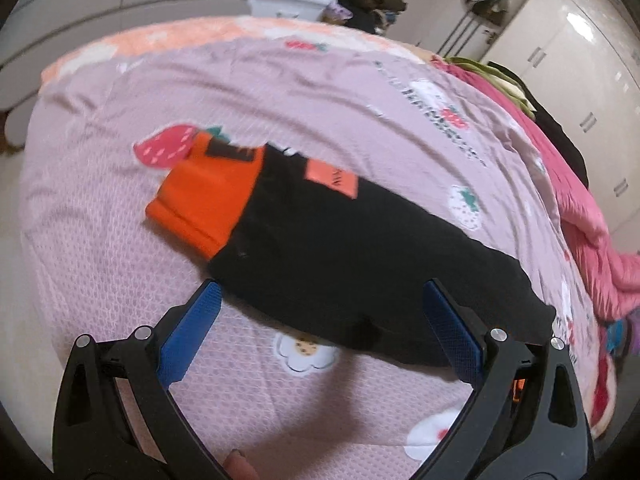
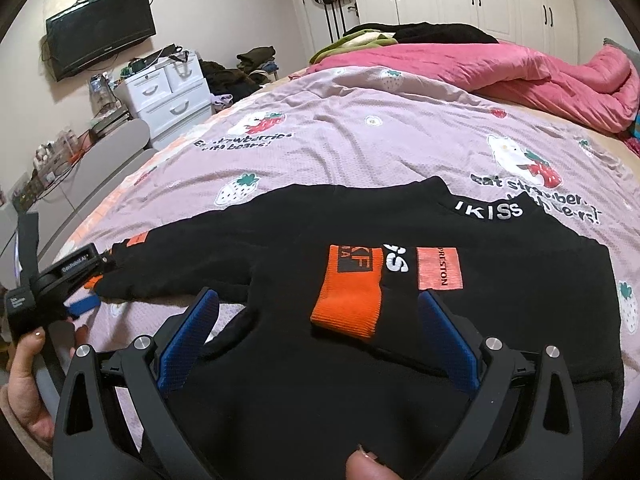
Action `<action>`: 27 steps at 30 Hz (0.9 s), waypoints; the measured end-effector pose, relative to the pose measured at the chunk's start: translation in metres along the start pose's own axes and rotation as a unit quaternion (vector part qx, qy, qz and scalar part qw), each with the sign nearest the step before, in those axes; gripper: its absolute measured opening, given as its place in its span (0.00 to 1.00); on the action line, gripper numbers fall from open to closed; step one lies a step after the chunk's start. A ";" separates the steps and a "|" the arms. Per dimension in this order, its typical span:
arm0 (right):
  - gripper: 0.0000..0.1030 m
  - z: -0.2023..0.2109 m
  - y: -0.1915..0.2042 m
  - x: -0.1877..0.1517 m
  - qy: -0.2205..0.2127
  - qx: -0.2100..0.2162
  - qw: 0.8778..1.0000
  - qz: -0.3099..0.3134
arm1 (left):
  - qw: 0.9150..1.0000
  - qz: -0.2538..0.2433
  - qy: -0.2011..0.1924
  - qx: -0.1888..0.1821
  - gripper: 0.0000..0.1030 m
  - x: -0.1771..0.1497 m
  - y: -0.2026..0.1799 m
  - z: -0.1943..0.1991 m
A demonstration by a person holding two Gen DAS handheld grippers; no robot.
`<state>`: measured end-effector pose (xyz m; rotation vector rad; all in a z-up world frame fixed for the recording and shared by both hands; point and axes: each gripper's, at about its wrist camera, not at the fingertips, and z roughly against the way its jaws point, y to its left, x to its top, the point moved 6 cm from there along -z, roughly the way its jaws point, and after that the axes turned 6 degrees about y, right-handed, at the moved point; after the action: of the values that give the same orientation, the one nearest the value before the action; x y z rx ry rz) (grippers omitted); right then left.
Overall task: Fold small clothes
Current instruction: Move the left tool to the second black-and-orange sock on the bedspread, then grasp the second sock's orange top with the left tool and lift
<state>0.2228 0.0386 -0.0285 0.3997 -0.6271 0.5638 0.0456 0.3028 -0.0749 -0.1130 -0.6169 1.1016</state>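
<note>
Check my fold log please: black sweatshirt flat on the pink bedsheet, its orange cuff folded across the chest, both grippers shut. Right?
Not quite: both grippers are open. The left gripper and right gripper hold nothing, as each wrist view shows. The black sweatshirt, orange cuff and pink bedsheet are as stated.

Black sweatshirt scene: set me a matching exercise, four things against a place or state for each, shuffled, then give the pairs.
Things:
1. orange cuff
2. black sweatshirt
3. pink quilt
4. right tongs

Places or states:
A. bunched at the far side of the bed
B. open, hovering over the garment
C. folded across onto the chest, beside the coral patch
D. spread flat on the strawberry-print sheet

Pairs: 1-C, 2-D, 3-A, 4-B
</note>
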 end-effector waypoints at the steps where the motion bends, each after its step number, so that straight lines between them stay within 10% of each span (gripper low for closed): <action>1: 0.96 -0.001 0.001 0.000 0.001 0.003 1.000 0.000 | 1.000 0.004 0.003 0.001 0.91 0.001 0.002 -0.002; 12: 0.96 -0.023 0.056 -0.009 0.035 0.032 0.996 0.076 | 0.999 0.040 -0.009 -0.007 0.89 0.015 0.015 -0.012; 21: 0.96 -0.018 0.042 -0.013 0.040 0.029 0.997 0.052 | 0.995 0.075 -0.043 -0.044 0.12 0.023 0.023 -0.002; 27: 0.96 0.003 -0.002 -0.021 0.026 0.005 0.999 0.018 | 0.989 0.022 -0.071 -0.127 0.09 0.021 -0.010 0.025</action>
<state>0.2088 0.0278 -0.0405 0.3831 -0.5826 0.6109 0.0470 0.3108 -0.0424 -0.2700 -0.8860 1.0756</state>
